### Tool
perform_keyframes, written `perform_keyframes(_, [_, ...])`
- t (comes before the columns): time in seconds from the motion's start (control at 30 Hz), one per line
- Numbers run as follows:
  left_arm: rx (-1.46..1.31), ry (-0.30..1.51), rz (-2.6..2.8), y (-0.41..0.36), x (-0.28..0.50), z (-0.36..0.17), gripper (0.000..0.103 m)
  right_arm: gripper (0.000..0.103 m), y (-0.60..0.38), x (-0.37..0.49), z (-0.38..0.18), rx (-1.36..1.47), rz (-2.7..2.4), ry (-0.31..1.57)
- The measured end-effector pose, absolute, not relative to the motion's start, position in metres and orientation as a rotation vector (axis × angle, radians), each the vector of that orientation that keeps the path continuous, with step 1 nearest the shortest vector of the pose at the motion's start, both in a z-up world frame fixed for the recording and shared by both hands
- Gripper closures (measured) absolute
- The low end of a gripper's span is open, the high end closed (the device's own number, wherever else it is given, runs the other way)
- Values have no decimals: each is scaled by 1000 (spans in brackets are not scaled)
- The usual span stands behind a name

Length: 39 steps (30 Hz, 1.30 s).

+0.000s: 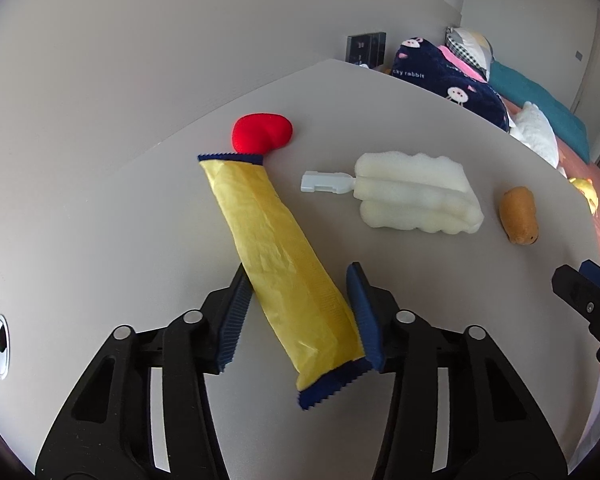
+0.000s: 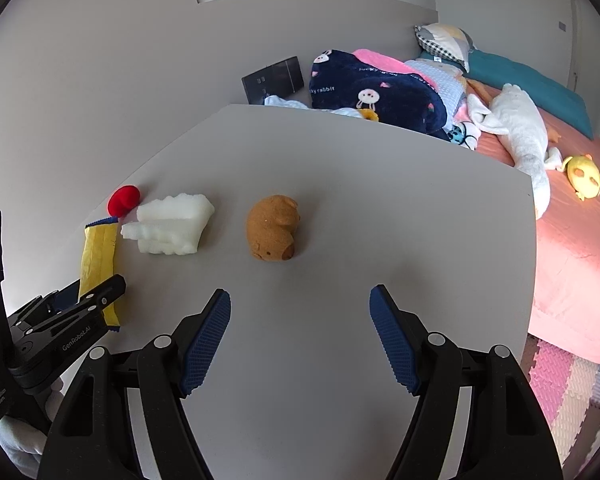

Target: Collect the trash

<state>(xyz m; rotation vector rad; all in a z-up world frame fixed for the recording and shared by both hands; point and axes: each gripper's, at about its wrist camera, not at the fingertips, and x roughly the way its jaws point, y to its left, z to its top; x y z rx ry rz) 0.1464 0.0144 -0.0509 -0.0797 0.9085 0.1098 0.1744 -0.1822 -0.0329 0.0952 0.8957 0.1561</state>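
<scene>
1. While the left claw (image 1: 300,312) points down at the table (image 1: 100,240), a long yellow wrapper (image 1: 276,256) lies right between its two blue pads (image 1: 232,320).
2. The pads touch the wrapper on both sides near its close end, so I judge the left claw is pinching the wrapper.
3. The wrapper's long side runs away from the left claw and tilts a bit to the left. The claw holds it across the thin way, which is the easy way to hold it.
4. The far end of the wrapper stops just beside a red heart (image 1: 262,132).
5. The right claw (image 2: 300,336) is wide open with nothing in it.
6. A brown bear (image 2: 274,228) lies ahead of the right claw, not touching it. Its long side points mostly away from the claw, and it fits in the gap between the pads.
7. A white sponge (image 2: 172,226) lies ahead and to the left of the right claw, between the bear and the wrapper.
8. The left claw is nearer the wrapper. The right claw is nearer the bear.
9. I cannot see a trash bin in either view.
10. I think the next step is to lift the wrapper. It looks thin and may slip or bend.
</scene>
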Motion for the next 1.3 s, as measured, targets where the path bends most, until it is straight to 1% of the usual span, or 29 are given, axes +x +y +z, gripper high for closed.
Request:
perform_keyframes(0.07, [-94, 904, 108, 18, 146, -50, 69, 30, -178, 179, -33, 87, 157, 896])
perform_keyframes(0.1, [-100, 903, 108, 21, 146, -50, 71, 30, -176, 182, -33, 82, 156, 892])
perform_keyframes(0.4, [-122, 911, 85, 26, 143, -49, 71, 30, -161, 214, -30, 45, 116, 882])
perform_keyframes(0.47, [-130, 913, 82, 27, 143, -49, 71, 33, -156, 221, -32, 22, 111, 893])
perform_keyframes(0.53, [-137, 913, 80, 28, 144, -49, 71, 37, -154, 226, -36, 15, 118, 905])
perform_keyframes(0.57, [-138, 913, 81, 28, 144, -49, 71, 37, -152, 228, -38, 12, 120, 910])
perform_keyframes(0.67, [-141, 914, 79, 29, 144, -49, 71, 44, -150, 232, -44, 5, 121, 936])
perform_keyframes(0.73, [-134, 914, 80, 28, 144, -48, 71, 56, -149, 233, -48, 0, 127, 961])
perform_keyframes(0.77, [-131, 914, 81, 28, 144, -48, 71, 58, -148, 232, -48, -10, 119, 954])
perform_keyframes(0.8, [-127, 915, 82, 27, 144, -48, 71, 65, -148, 231, -48, -9, 118, 957])
perform_keyframes(1.3, [-110, 917, 79, 19, 139, -46, 71, 65, -170, 202, -35, 19, 142, 960])
